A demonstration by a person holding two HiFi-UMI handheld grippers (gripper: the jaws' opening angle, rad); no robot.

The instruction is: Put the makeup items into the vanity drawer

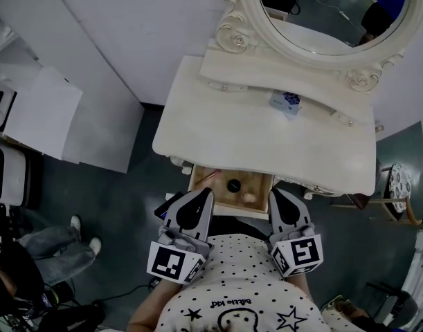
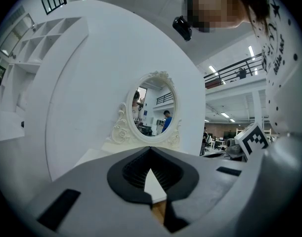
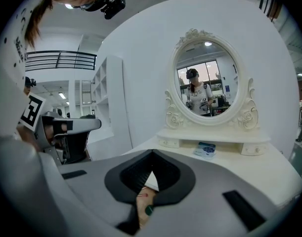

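The small blue-and-white box (image 1: 286,103) sits by the back edge of the tabletop (image 1: 218,130), just under the mirror shelf (image 1: 259,75), and a few bits already lie in the open vanity drawer (image 1: 221,199). It looks light, stiff and maybe crushable, so I'd pinch it gently across its short sides. The left gripper (image 1: 207,192) and right gripper (image 1: 274,193) both have their jaws pressed together on nothing, hanging by the drawer's front corners
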